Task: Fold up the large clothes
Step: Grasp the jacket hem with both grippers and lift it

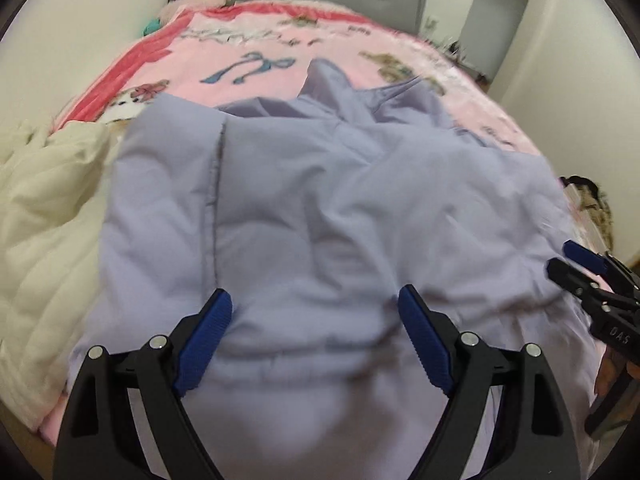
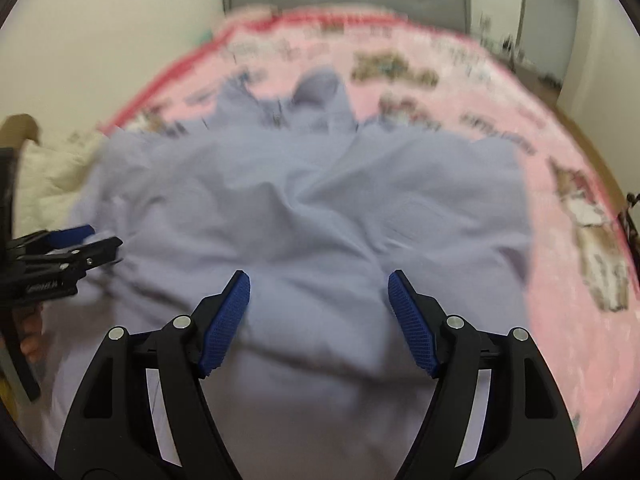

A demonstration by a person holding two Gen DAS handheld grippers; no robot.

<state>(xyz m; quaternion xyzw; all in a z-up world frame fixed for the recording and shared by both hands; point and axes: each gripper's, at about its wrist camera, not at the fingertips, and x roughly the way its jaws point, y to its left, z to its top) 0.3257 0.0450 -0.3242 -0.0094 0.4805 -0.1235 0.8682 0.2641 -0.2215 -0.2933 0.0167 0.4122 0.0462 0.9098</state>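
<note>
— Jaws first: on the left gripper [image 1: 316, 312] they stand wide apart, nothing between the pads, only the lilac jacket [image 1: 320, 208] spread below them. The right gripper [image 2: 319, 294] is the same: jaws apart, holding nothing, poised above the cloth.

— And the jacket itself?

— Lying crumpled across the near half of the bed [image 1: 280, 60], on the pink blanket [image 2: 500, 120], hood end away from us. A cream quilt [image 1: 44, 208] lies beside it on the left.

— How would you expect it to handle?

— Soft and puffy, I'd judge: padded, quilted panels, light for its bulk but springy, so folds will want to pop open. The shell looks smooth, so probably slippery; a shallow pinch could slide off.

— Where to grip, then?

— At the near hem, one gripper toward each corner, biting deep enough to catch both layers. The seam down the left panel gives a firmer line than the loose puffed middle.
</note>
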